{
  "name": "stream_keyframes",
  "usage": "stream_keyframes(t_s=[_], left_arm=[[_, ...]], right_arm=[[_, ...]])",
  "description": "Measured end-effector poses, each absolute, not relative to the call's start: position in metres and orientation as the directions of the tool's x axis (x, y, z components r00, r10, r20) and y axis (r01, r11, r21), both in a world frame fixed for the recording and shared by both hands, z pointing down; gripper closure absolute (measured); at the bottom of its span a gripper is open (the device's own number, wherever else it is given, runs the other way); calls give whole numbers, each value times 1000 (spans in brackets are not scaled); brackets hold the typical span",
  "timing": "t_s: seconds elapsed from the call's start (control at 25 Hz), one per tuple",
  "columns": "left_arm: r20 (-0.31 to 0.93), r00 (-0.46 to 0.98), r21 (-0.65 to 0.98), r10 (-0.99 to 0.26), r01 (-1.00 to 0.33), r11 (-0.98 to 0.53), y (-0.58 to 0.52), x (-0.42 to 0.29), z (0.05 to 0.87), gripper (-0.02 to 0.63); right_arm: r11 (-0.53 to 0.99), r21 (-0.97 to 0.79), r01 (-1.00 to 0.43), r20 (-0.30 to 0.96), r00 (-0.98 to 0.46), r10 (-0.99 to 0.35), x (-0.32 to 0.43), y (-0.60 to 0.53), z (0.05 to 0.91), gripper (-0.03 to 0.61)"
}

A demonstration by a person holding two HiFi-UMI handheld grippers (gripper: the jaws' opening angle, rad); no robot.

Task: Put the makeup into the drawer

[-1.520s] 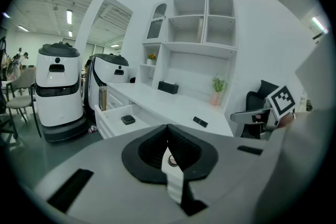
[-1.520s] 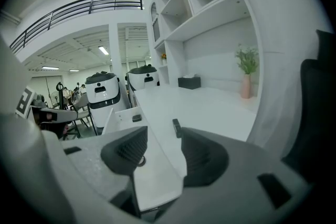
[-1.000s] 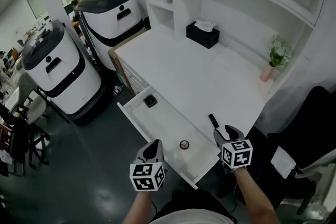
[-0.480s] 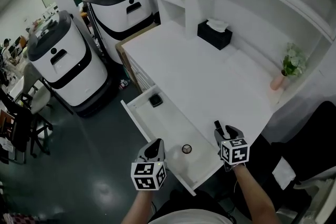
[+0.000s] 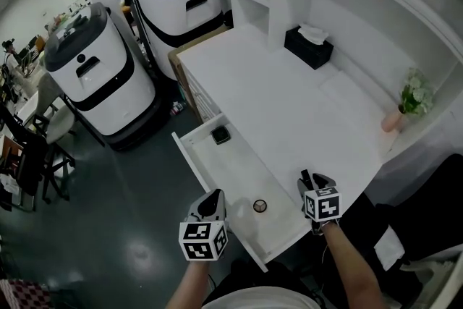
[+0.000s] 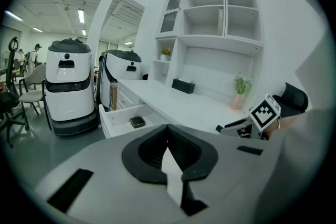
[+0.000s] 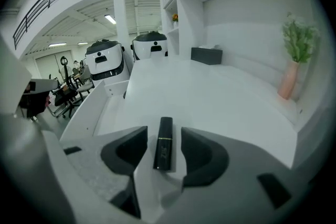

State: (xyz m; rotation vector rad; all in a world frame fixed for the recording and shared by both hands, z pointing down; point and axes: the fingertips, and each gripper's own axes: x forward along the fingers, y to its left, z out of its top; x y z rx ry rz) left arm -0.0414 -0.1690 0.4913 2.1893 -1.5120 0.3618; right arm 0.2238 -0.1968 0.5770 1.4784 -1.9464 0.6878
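A black lipstick tube (image 5: 306, 178) lies on the white desk (image 5: 289, 112) near its front edge. My right gripper (image 5: 313, 182) is open, one jaw on either side of the lipstick tube (image 7: 164, 143), with a gap showing on both sides. The drawer (image 5: 189, 155) stands pulled out to the left of the desk. It holds a black square compact (image 5: 221, 134) at its far end and a small round item (image 5: 260, 206) near its front. My left gripper (image 5: 210, 205) hovers at the drawer's near corner, shut and holding nothing, and the compact (image 6: 137, 121) shows beyond it.
A black tissue box (image 5: 309, 47) and a pink vase with a plant (image 5: 405, 108) stand at the back of the desk. Two large white machines (image 5: 98, 76) (image 5: 181, 3) stand on the dark floor to the left. A black chair (image 5: 427, 199) is at the right.
My right gripper has moved forward so the lipstick now lies between its jaws. The head view has shifted a little. The left gripper stays by the drawer's corner.
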Motion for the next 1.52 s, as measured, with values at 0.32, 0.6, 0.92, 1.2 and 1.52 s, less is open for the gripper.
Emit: stream_keyframes(t_s=[0.32, 0.6, 0.92, 1.2, 1.52], left_arm=[[457, 334, 220, -825, -940, -259, -171, -52, 493, 609], [461, 322, 222, -827, -944, -243, -169, -54, 495, 609], [460, 308, 215, -833, -949, -232, -166, -57, 492, 609], [456, 289, 208, -842, -954, -216, -160, -64, 489, 609], [449, 254, 198, -857, -963, -182, -158, -77, 486, 609]], right_arm=[[267, -46, -963, 759, -207, -618, 224, -200, 587, 394], [309, -13, -951, 767, -208, -607, 215, -200, 587, 436], [317, -26, -948, 765, -223, -604, 215, -199, 587, 476], [339, -17, -941, 767, -229, -599, 213, -197, 585, 479], [397, -58, -916, 700, -321, -638, 180, -196, 552, 478]])
